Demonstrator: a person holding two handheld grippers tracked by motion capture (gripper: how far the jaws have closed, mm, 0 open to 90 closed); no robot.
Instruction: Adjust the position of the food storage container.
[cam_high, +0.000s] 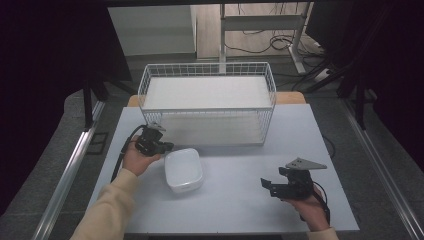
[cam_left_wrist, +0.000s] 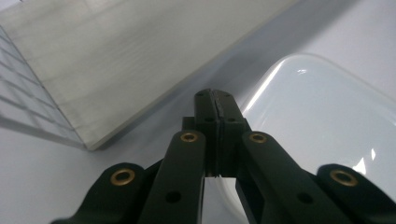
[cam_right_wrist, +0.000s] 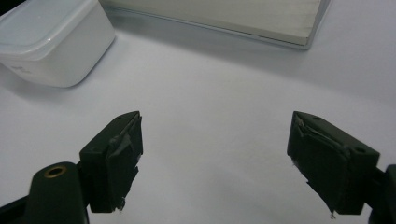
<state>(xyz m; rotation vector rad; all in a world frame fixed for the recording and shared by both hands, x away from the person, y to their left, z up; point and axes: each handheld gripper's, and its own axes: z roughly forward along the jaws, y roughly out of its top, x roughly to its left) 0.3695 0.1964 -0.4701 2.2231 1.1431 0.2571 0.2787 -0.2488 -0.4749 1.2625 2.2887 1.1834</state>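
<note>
A white lidded plastic container (cam_high: 183, 170) sits on the table, left of centre. My left gripper (cam_high: 167, 146) reaches it from the left, and its tips rest at the container's upper left rim. In the left gripper view the jaws (cam_left_wrist: 215, 100) are pressed flat together beside the container's lid (cam_left_wrist: 317, 121), with nothing visible between them. My right gripper (cam_high: 265, 185) rests low over the table at the front right, apart from the container. Its jaws (cam_right_wrist: 215, 158) stand wide open over bare table, with the container (cam_right_wrist: 51, 42) at the far left.
A white wire basket (cam_high: 207, 108) with a pale board (cam_left_wrist: 116, 56) as its floor stands at the back of the grey table (cam_high: 240, 205), just behind the container. Metal rails run along both sides of the table. Cables and desk legs lie beyond it.
</note>
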